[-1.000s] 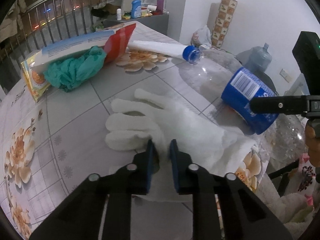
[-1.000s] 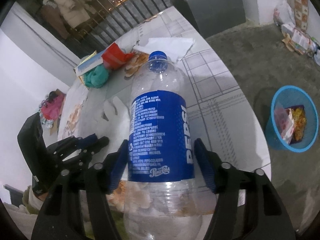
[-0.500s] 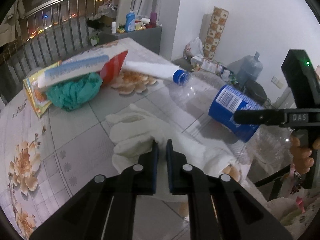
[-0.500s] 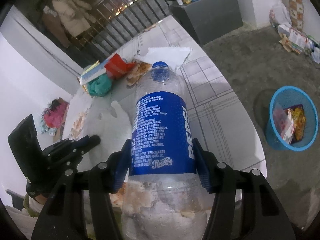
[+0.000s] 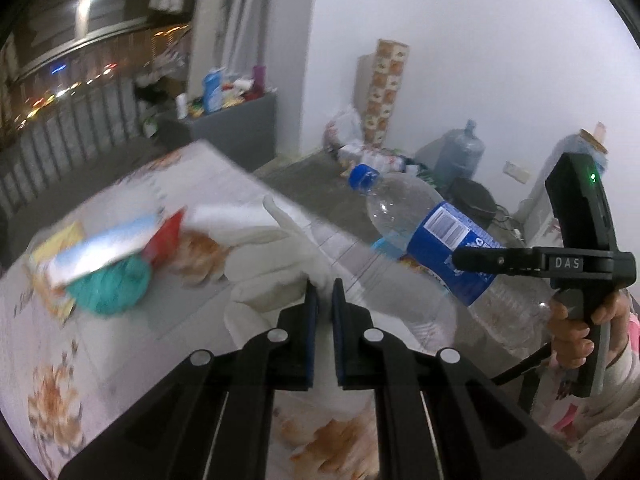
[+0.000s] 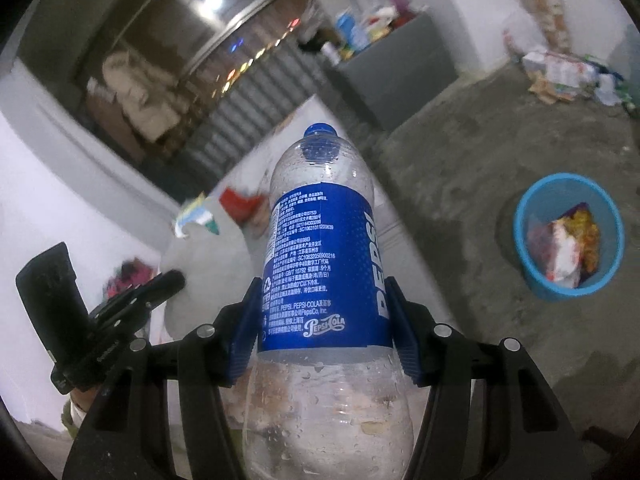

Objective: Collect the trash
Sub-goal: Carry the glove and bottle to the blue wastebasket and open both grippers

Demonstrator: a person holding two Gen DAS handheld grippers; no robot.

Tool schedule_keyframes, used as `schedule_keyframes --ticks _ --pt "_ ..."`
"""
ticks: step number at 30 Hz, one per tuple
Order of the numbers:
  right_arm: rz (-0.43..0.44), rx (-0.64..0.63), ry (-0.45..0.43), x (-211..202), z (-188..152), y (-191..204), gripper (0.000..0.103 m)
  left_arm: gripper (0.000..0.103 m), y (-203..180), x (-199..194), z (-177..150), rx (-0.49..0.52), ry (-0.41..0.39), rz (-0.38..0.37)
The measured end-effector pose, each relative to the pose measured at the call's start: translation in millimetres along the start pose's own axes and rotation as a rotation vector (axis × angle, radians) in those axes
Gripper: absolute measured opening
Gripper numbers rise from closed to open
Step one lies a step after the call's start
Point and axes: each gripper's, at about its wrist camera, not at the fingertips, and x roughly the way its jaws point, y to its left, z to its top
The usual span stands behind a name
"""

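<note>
bottle [image 6: 320,264]: we see clear plastic, blue label, blue cap
glove [image 5: 276,276]: white
bin [image 6: 532,268]: far right, light blue
tablecloth [image 5: 52,360]: white with orange flowers
cloth [image 5: 110,288]: teal

Left view: I look from behind my left gripper [image 5: 324,300], along its fingers, tilted down at the table [image 5: 120,340] close below.
Right view: from behind my right gripper [image 6: 324,320], angled down past the table edge to the floor, blue bin [image 6: 568,236] ahead-right.
Shared: the bottle [image 6: 324,264], the table's far clutter, the grey cabinet [image 5: 236,124]; each view catches the other gripper.
</note>
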Motion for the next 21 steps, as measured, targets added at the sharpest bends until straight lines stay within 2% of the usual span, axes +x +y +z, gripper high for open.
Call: schedule_keyframes --ticks 6,10,16,21 --pt "-0.098 0.126 -0.152 -52.0 5.5 -54.4 0.056 0.007 -48.4 25.6 47.0 0.103 -0.025 -0.102" --pt "-0.188 0.256 -0.214 -75.3 -1.4 -101.5 0.056 0.007 -87.7 65.7 76.8 0.162 0.010 -0.195" --pt "-0.245 0.417 -0.202 -67.9 -13.3 -153.9 0.056 0.007 -136.9 150.4 99.4 0.228 0.146 -0.262" --pt "-0.248 0.543 -0.109 -33.4 -17.5 -198.6 0.056 0.007 -170.9 232.3 107.3 0.268 0.283 -0.288"
